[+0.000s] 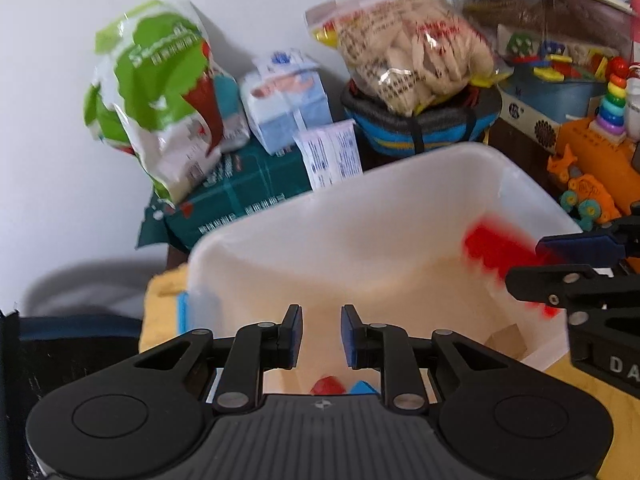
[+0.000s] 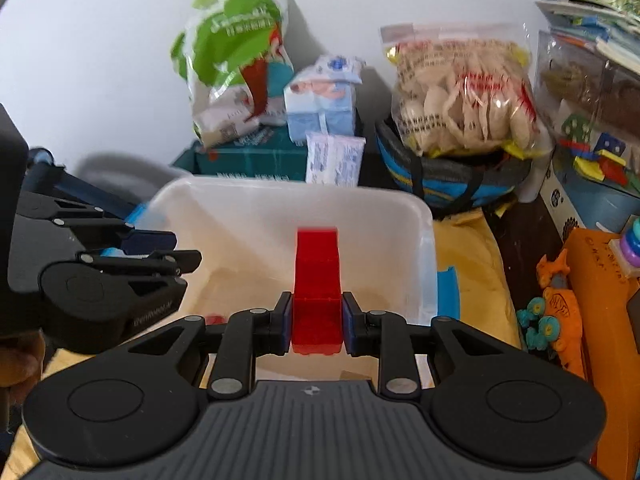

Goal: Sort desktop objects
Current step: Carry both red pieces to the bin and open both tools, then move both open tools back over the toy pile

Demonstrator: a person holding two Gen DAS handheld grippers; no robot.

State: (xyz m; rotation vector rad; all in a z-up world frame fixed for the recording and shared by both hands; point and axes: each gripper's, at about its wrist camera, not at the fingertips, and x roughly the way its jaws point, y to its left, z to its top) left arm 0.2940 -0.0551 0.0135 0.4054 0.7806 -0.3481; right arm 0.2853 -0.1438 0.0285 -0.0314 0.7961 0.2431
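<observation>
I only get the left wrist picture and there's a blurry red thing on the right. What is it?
Observer: A red block, pinched between the right tool's pads.
Operator: Is it inside the white bin yet?
Observer: It is held above the white bin, near its middle; nothing shows it touching the bottom.
Operator: What's my left tool doing?
Observer: The left tool hangs over the bin's left rim; from this side view I cannot tell its gap.

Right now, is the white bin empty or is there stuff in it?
Not empty. The bin holds a red piece and a blue piece near its bottom, seen between the left tongs.
</observation>
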